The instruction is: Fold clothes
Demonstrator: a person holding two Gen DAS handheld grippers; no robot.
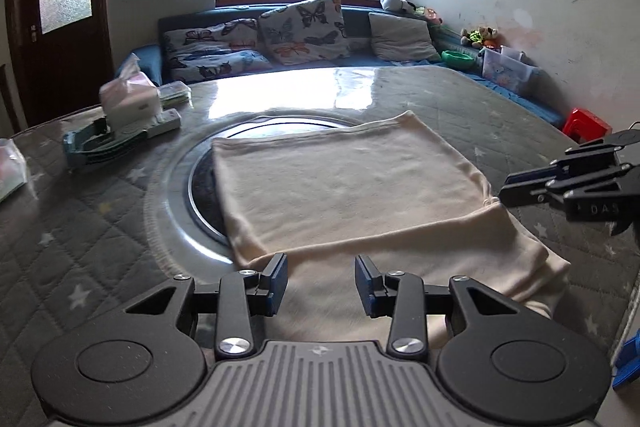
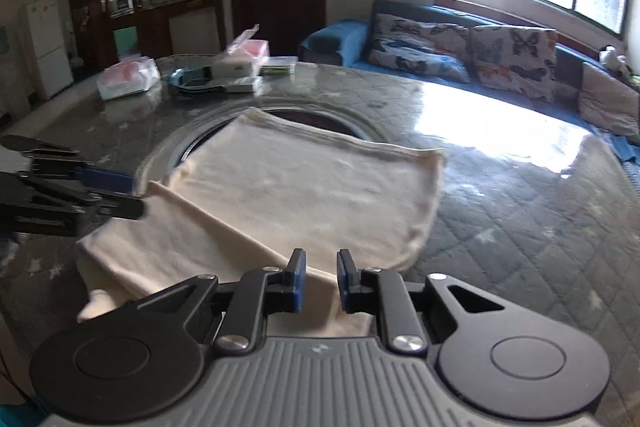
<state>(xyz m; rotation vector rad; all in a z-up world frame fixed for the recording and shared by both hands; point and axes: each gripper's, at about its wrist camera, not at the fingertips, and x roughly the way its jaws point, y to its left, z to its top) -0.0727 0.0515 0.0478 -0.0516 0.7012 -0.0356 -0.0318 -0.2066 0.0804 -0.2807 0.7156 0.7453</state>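
A cream garment (image 1: 344,195) lies folded flat on the round table, a top layer laid over a wider lower layer near the front edge. My left gripper (image 1: 321,281) hovers open over its near edge, nothing between the fingers. In the right wrist view the same cream garment (image 2: 304,199) fills the middle, and my right gripper (image 2: 321,277) stands open above its near right corner. The right gripper (image 1: 516,187) shows at the garment's right side in the left wrist view; the left gripper (image 2: 128,195) shows at its left side in the right wrist view.
The table (image 1: 80,259) has a grey quilted cover under glass and a round inset (image 1: 188,195) partly beneath the garment. A tissue box on a tray (image 1: 128,107) sits at the far left, another tissue pack (image 2: 128,79) beside it. A sofa with cushions (image 1: 304,31) stands behind.
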